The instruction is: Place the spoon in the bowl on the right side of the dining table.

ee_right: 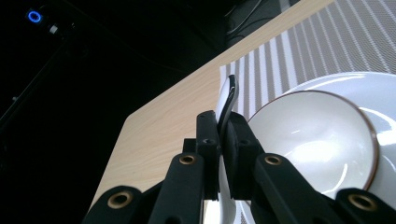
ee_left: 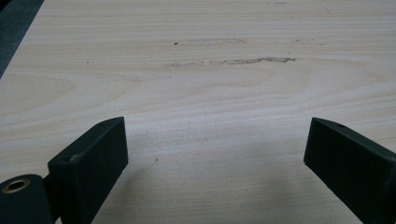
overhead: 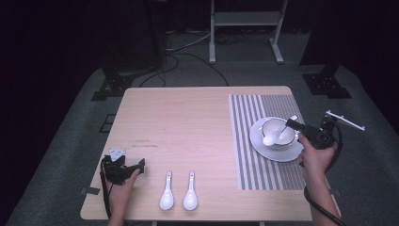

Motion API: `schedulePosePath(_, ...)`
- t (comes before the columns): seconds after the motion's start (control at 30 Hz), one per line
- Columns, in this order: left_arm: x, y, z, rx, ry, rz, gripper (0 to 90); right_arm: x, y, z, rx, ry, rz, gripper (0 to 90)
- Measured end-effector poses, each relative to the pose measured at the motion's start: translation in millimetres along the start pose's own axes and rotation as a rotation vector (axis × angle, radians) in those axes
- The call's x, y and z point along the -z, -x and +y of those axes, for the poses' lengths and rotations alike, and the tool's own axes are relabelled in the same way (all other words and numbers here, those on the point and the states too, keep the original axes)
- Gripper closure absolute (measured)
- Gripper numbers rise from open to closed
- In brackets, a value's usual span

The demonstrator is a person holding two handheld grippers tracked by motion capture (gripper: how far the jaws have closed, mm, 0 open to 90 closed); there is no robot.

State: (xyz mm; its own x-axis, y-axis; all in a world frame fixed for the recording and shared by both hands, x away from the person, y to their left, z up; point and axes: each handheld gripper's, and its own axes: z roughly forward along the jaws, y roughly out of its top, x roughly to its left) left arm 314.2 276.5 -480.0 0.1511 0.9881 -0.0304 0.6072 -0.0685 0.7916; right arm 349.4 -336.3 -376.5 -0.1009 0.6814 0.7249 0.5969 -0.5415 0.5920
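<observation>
Spoon [overhead: 277,133] rests in the bowl [overhead: 272,126] on the plate [overhead: 263,145], its handle pinched by the right gripper [overhead: 292,124]; the left gripper [overhead: 139,165] sits wide apart, empty, on the desk [overhead: 188,117].

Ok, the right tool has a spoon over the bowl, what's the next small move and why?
Probably lower the spoon a little and open the right tool, leaving it in the bowl. The tool is shut on the handle, and the spoon's white head already sits inside the bowl on the plate. Two more spoons lie by the open left tool.
</observation>
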Motion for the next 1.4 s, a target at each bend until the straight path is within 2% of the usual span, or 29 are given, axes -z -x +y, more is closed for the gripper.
schedulePosePath(0.6,0.1,0.0,0.0,0.000,0.001,0.000,5.1,-0.1,17.4,11.1,-0.052,0.090,-0.105,85.1)
schedulePosePath(0.9,0.1,-0.1,-0.1,0.001,0.002,-0.001,5.1,-3.8,25.3,7.3,-0.072,0.112,-0.142,85.0)
schedulePosePath(1.0,0.1,0.2,0.0,-0.004,0.000,-0.001,5.1,-5.2,30.5,4.3,-0.078,0.114,-0.163,84.7)
schedulePosePath(1.23,0.2,0.4,0.0,-0.005,-0.001,0.001,5.1,-9.4,38.5,-1.4,-0.089,0.097,-0.176,84.8)
schedulePosePath(1.4,0.2,0.2,0.0,-0.005,0.001,0.000,5.1,-15.4,48.4,-8.6,-0.081,0.059,-0.204,85.1)
